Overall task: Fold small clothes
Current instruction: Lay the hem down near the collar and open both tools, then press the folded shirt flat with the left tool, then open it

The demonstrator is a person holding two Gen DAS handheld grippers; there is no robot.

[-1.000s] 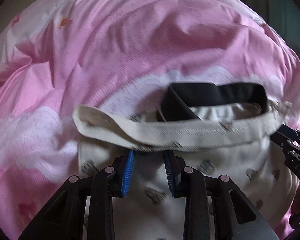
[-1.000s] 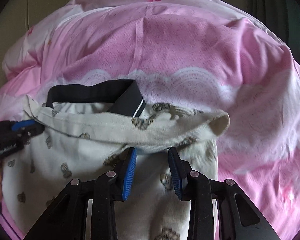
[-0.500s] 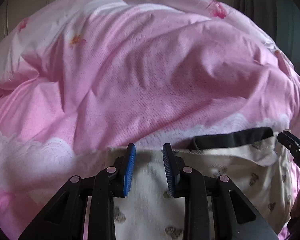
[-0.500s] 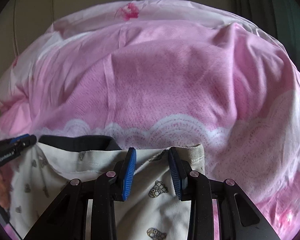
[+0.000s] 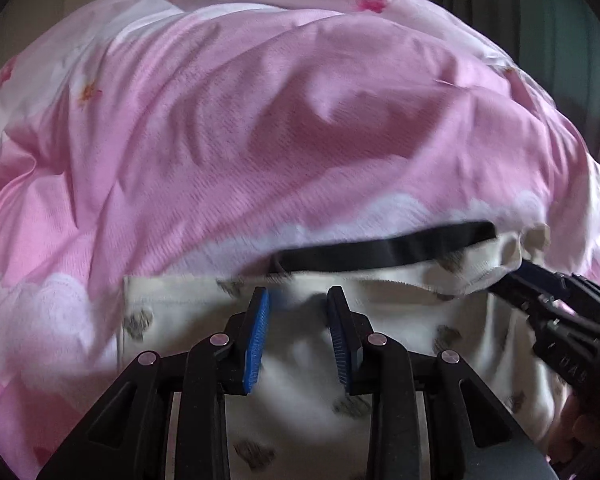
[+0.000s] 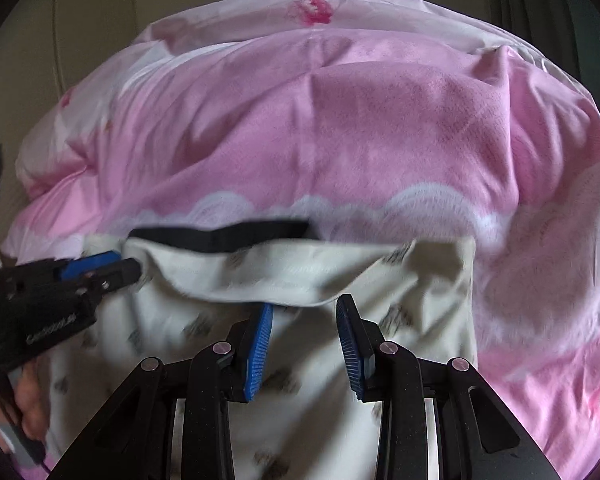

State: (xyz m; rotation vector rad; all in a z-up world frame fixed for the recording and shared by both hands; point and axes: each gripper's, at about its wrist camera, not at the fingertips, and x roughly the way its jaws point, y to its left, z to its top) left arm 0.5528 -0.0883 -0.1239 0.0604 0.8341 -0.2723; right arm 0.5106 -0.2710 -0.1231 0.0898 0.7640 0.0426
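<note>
Cream garment [image 5: 380, 364] now carried forward over pink duvet [image 5: 260, 140]; left tongs [image 5: 296, 336], right tongs [image 6: 304, 344] part-closed, pinching fabric; fold progressing.

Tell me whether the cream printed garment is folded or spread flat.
Folded, at least partly: the cream garment has a flap doubled over its lower layer, the black waistband showing behind. The layers below the grippers are hidden.

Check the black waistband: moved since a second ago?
Yes. The black waistband was folded and sat clear of the quilt's white scalloped border; now it lies flat, just below that border.
</note>
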